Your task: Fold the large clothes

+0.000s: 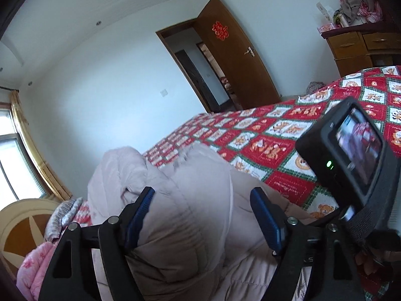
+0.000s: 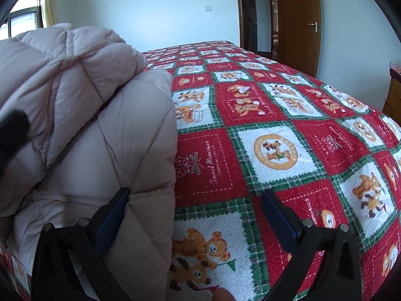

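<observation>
The puffy pale pink coat (image 2: pixel 82 115) lies bunched in folds on the near left part of the bed (image 2: pixel 288 135), over the red and green bear-patterned quilt. The left claw (image 1: pixel 203 215) is spread wide with a hump of the coat between its blue pads, which do not pinch it. The right claw (image 2: pixel 195 213) is spread too (its left pad just beside the coat's edge, its right pad over bare quilt). A brown door (image 1: pixel 235 57) stands open behind.
</observation>
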Demonstrator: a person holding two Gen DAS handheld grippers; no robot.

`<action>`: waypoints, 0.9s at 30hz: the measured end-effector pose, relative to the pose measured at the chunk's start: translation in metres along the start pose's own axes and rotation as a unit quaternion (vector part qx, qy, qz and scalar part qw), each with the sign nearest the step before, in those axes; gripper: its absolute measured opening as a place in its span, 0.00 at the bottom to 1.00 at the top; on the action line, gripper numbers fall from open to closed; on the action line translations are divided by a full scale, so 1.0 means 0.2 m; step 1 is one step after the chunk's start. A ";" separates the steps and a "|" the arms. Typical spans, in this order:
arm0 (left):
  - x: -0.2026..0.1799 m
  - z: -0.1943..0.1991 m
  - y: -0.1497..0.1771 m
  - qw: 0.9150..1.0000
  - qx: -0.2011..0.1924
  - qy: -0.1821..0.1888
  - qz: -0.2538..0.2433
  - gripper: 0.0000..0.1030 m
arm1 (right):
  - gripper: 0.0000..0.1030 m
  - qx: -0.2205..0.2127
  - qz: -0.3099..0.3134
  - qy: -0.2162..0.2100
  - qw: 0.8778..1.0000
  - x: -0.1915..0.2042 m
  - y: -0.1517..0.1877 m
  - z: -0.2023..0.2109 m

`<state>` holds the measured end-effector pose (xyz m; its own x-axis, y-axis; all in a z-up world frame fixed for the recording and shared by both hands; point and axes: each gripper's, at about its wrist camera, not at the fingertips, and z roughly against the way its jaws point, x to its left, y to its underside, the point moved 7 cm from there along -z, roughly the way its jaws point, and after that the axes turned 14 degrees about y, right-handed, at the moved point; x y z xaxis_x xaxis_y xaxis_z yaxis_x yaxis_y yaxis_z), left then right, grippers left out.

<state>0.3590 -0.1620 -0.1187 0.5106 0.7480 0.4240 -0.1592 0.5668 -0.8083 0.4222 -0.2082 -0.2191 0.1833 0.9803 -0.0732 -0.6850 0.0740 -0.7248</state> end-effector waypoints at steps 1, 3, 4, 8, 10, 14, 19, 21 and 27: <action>0.00 0.02 -0.02 1.000 -0.005 -0.010 -0.007 0.85 | 1.00 0.000 0.000 0.001 1.000 0.00 0.00 0.00; 0.02 0.03 -0.04 1.000 -0.012 -0.024 -0.011 0.88 | 1.00 0.001 0.000 0.001 1.000 0.00 0.00 0.00; 0.04 0.02 -0.04 1.000 -0.005 -0.028 -0.005 0.88 | 1.00 0.001 0.000 0.001 1.000 0.00 0.00 0.00; 0.11 -0.01 -0.02 0.999 0.010 -0.031 0.021 0.89 | 1.00 0.003 -0.003 -0.003 1.000 0.00 0.00 -0.01; 0.13 0.02 -0.03 0.999 0.005 -0.037 0.024 0.89 | 1.00 0.004 -0.005 -0.006 1.000 0.00 0.01 -0.01; 0.18 0.16 -0.14 0.998 -0.034 -0.047 0.037 0.89 | 1.00 0.006 -0.005 -0.006 1.000 0.00 0.01 -0.02; 0.35 0.28 -0.23 0.992 -0.054 -0.105 0.052 0.96 | 1.00 0.006 -0.004 -0.006 1.000 0.00 0.01 -0.02; 0.44 0.30 -0.22 0.987 -0.046 -0.143 0.055 0.96 | 1.00 0.005 -0.004 -0.005 1.000 0.00 0.01 -0.02; 0.88 0.26 -0.01 0.969 -0.011 -0.211 0.126 0.96 | 1.00 0.006 -0.002 -0.006 1.000 0.00 0.01 -0.03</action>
<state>0.4049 -0.0129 -0.0214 0.0655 0.9389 0.3378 -0.2133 0.3438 -0.9145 0.4246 -0.2094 -0.2240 0.1785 0.9820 -0.0616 -0.6931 0.0810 -0.7163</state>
